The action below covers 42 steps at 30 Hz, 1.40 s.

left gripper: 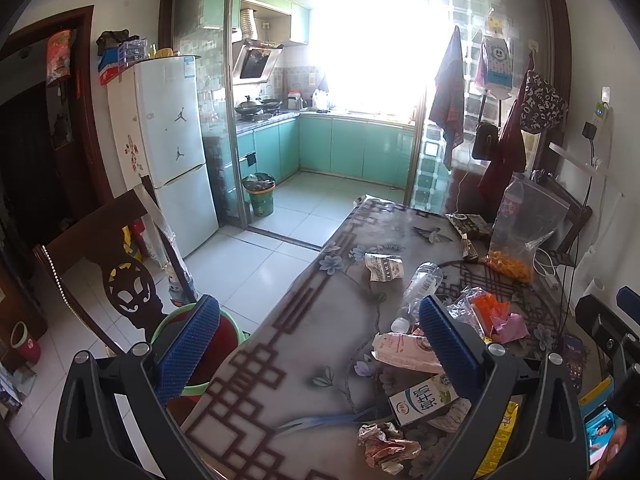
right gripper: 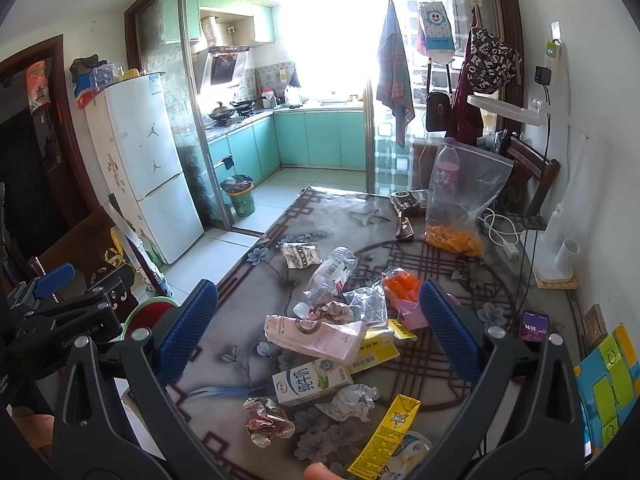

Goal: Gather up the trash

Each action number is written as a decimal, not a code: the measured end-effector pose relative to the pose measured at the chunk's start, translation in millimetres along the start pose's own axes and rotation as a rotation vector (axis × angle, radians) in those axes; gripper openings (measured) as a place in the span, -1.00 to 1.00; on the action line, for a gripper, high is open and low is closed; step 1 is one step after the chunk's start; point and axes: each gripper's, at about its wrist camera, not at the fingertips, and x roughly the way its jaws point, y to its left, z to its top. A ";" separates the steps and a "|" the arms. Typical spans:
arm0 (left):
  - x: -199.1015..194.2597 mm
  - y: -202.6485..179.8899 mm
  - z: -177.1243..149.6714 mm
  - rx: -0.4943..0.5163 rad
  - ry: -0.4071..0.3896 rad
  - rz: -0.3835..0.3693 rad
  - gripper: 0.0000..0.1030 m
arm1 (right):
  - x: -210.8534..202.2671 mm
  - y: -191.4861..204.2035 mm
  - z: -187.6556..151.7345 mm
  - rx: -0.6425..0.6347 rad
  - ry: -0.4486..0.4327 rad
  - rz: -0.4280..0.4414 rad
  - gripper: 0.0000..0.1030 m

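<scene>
Trash lies scattered on the patterned table [right gripper: 248, 424]: a white milk carton [right gripper: 308, 382], a pink-white wrapper [right gripper: 312, 336], a crushed clear bottle [right gripper: 330, 276], a yellow drink box [right gripper: 386, 436], crumpled foil [right gripper: 266, 420] and an orange wrapper [right gripper: 400, 286]. My right gripper [right gripper: 318, 332] is open and empty above the pile. My left gripper [left gripper: 316, 350] is open and empty over the table's left edge; the milk carton [left gripper: 424, 400] and foil [left gripper: 386, 446] lie by its right finger. A red bin with a green rim [left gripper: 212, 344] stands below the table's left edge.
A clear bag with orange snacks [right gripper: 460, 200], a phone [right gripper: 534, 328], a white lamp base [right gripper: 554, 248] and cables sit on the right. A wooden chair [left gripper: 120, 276] stands left of the table. A fridge [left gripper: 172, 148] and a green kitchen bin [left gripper: 260, 196] are beyond.
</scene>
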 end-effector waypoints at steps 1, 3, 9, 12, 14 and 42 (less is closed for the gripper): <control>0.5 0.5 -0.1 0.000 0.000 0.001 0.85 | 0.1 0.1 -0.1 0.000 0.000 0.000 0.93; -0.5 0.0 0.0 -0.001 0.000 0.001 0.85 | -0.1 0.1 0.1 -0.001 -0.001 0.000 0.93; 0.9 1.2 -1.4 0.003 0.001 0.003 0.85 | 0.2 0.2 -0.2 0.000 -0.001 0.000 0.93; 0.5 0.5 -1.4 0.000 0.000 0.002 0.85 | 0.4 0.2 0.4 -0.002 -0.001 0.000 0.93; 0.4 0.6 -1.4 0.000 0.001 0.001 0.85 | 0.4 0.1 0.4 -0.001 0.001 0.000 0.93; 1.3 2.3 -0.6 0.005 0.002 0.006 0.85 | 1.1 -1.9 2.6 -0.003 0.008 0.003 0.93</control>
